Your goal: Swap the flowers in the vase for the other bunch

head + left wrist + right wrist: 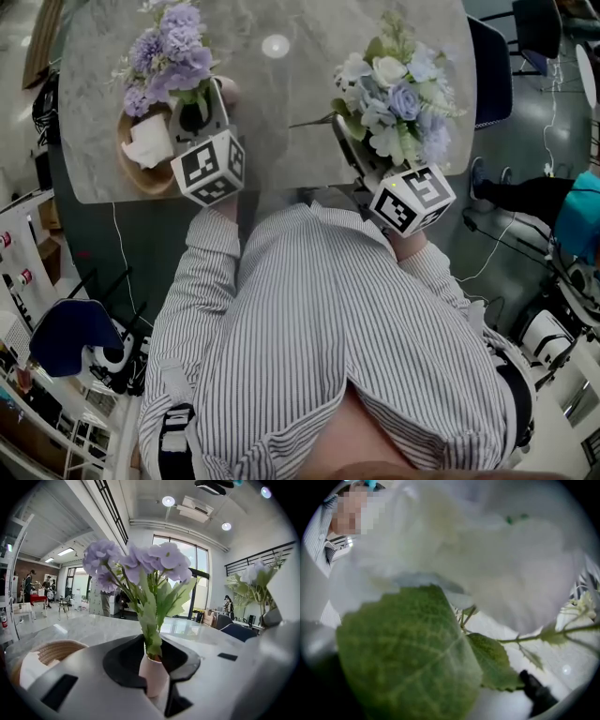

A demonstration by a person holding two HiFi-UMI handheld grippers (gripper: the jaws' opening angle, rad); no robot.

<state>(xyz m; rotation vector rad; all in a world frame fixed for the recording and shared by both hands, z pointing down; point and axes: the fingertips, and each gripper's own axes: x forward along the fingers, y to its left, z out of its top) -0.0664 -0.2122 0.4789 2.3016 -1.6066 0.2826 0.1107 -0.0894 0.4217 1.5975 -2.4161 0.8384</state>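
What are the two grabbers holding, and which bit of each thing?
The left gripper is shut on the pink vase at its neck. The right gripper holds the white-and-blue bunch low down, apparently by its stems.

Purple flowers, pale pink vase, white-blue bunch, grey marbled table, striped shirt

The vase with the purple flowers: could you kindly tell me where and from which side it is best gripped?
Grip the vase at its narrow neck, just under the purple flowers, coming in roughly level from the person's side. It stands upright, and the slim neck fits between the jaws; the left gripper holds it there.
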